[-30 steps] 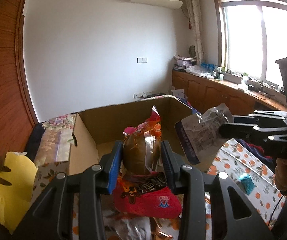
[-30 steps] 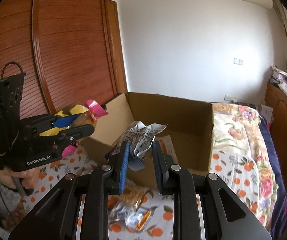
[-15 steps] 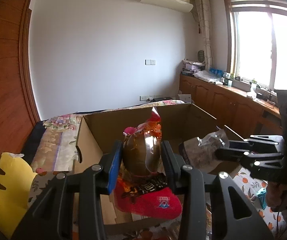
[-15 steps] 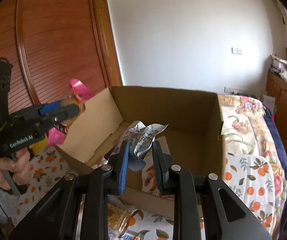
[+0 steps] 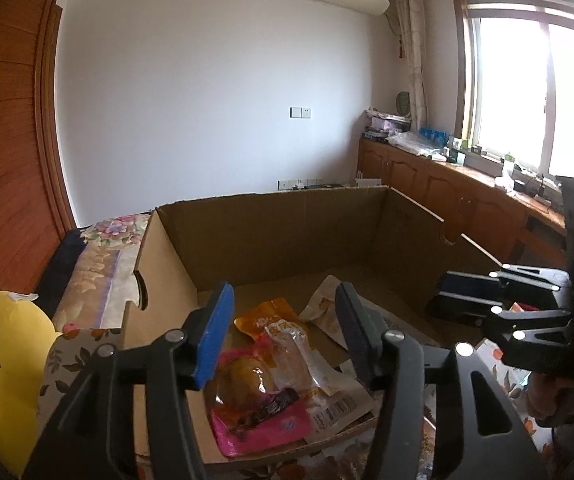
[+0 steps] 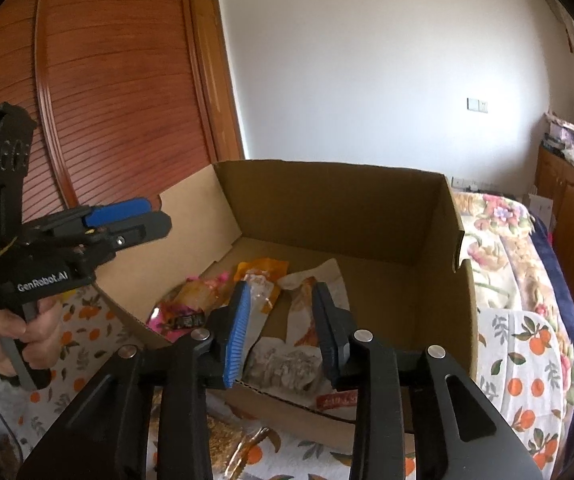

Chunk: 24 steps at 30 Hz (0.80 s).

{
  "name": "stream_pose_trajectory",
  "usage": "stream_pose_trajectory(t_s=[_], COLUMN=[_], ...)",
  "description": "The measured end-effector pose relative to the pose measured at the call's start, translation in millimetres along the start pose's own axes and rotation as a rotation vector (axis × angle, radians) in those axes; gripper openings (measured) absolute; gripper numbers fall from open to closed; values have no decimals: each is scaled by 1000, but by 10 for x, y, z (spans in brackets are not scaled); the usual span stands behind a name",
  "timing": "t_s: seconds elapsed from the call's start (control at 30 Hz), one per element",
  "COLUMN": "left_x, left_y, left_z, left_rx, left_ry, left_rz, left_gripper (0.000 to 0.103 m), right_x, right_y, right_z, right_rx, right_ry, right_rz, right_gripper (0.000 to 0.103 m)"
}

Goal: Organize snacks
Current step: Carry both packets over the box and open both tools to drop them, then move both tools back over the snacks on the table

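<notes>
Drop step just done: both left gripper (image 5: 285, 334) and right gripper (image 6: 281, 326) have just been opening, fingers now apart and empty over the cardboard box (image 6: 339, 204), pink snack pack (image 5: 255, 404) and grey snack packet (image 6: 287, 364) lying inside; next likely fetch the loose snacks (image 6: 223, 440) on the bed.

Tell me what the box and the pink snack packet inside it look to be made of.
Box: plain brown corrugated cardboard, matte, with raw cut edges and a notched flap. Pink snack packet: looks like thin glossy plastic film, partly see-through; it shows glare, wrinkles and its brown contents.
</notes>
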<state>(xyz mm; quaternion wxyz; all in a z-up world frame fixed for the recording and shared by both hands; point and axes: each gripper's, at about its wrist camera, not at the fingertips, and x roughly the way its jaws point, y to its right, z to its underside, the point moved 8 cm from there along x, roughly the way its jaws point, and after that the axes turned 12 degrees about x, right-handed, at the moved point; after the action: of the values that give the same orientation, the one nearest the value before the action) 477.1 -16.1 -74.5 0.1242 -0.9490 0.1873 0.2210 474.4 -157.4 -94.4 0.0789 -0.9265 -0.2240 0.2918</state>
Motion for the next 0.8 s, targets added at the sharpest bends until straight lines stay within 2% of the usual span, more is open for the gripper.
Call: stream_pose_trajectory(t_s=[0.37, 0.67, 0.8], left_x=[-40, -389, -552], left_y=[11, 86, 119], left_z=[15, -57, -1], left_rx=[46, 67, 64], left_ry=[11, 45, 35], left_rz=[-29, -25, -17], left_gripper=[58, 67, 68], right_x=[-21, -283, -453], right_y=[11, -139, -238], right_z=[10, -105, -109], right_rx=[-15, -29, -33], right_ry=[36, 65, 62], right_rz=[11, 12, 11], right_gripper=[35, 37, 38])
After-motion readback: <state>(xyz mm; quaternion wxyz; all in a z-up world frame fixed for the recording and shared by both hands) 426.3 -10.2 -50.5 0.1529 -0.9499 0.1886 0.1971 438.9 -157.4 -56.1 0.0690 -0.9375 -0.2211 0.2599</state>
